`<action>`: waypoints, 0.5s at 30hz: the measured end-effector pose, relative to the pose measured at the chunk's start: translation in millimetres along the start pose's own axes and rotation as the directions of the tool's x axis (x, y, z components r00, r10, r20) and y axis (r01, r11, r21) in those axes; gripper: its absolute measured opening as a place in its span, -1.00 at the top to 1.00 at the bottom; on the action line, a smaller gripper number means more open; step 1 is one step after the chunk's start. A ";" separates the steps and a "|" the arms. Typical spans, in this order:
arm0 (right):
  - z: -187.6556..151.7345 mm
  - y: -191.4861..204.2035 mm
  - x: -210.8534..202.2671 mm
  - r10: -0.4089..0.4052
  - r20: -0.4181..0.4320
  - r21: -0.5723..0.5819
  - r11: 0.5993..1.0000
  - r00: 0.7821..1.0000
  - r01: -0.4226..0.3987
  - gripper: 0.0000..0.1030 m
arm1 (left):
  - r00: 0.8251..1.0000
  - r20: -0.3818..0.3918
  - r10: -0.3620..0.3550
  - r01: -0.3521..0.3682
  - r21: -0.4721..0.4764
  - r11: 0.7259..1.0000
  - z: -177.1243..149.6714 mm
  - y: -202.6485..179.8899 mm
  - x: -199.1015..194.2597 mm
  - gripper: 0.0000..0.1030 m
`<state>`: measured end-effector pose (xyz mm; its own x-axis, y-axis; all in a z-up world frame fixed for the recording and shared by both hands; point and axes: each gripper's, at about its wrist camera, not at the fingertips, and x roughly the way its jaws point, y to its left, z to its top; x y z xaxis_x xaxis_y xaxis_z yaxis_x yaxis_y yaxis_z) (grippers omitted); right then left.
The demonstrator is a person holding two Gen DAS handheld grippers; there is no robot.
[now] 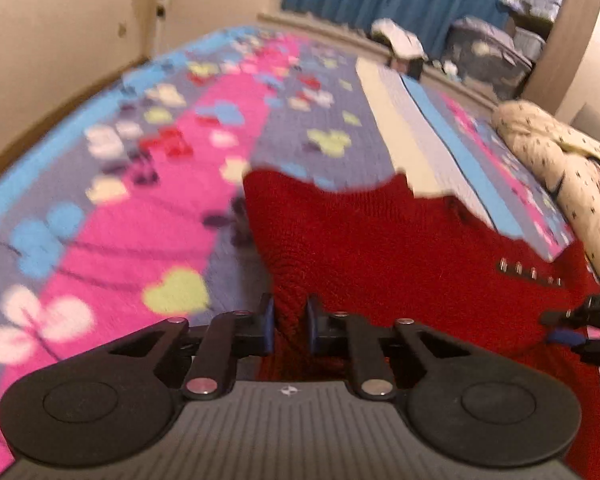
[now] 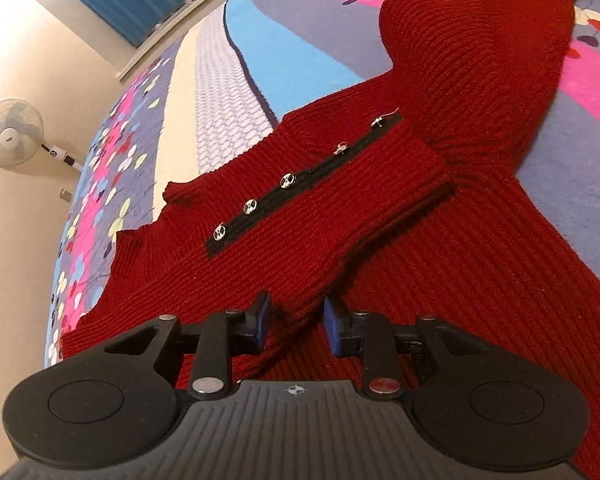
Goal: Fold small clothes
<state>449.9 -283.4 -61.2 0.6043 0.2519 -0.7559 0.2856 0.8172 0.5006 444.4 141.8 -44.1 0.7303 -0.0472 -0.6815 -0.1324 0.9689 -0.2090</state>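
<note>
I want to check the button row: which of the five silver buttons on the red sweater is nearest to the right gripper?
The lowest-left button on the black strip of the red sweater; the other four climb away from the right gripper.

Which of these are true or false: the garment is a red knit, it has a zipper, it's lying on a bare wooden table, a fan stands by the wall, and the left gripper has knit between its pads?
1. The red knit sweater is red. True.
2. It has a zipper. False: a row of silver buttons on a black strip.
3. It lies on a wooden table. False: on a flowered bedspread.
4. A fan stands by the wall. True.
5. The left gripper has knit between its pads. True.
</note>
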 end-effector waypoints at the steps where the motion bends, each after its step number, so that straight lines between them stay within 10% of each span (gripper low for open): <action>1: 0.8 0.4 0.8 0.010 -0.003 -0.002 1.000 1.000 -0.010 0.40 | 1.000 0.006 0.005 -0.005 -0.007 1.000 1.9 0.3 -3.3 0.68; 7: 2.0 1.8 4.7 0.009 -0.021 -0.009 1.000 1.000 -0.009 0.45 | 0.992 -0.120 0.046 -0.060 -0.121 0.991 -0.4 14.6 12.0 0.31; 12: 4.8 -0.3 2.6 -0.029 -0.001 -0.007 1.000 1.000 0.029 0.64 | 0.999 0.032 0.033 -0.033 0.007 0.999 12.2 -14.0 -26.7 0.35; 15: 3.5 1.5 3.6 -0.041 0.007 -0.024 0.999 0.999 0.042 0.68 | 0.999 -0.037 -0.007 0.012 0.126 0.992 -1.8 -31.3 -9.3 0.38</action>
<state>455.2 -283.1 -61.7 0.5975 0.2140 -0.7728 0.2924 0.8392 0.4585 440.6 111.5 -32.4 0.7063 -0.0630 -0.7052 -0.0384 0.9912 -0.1270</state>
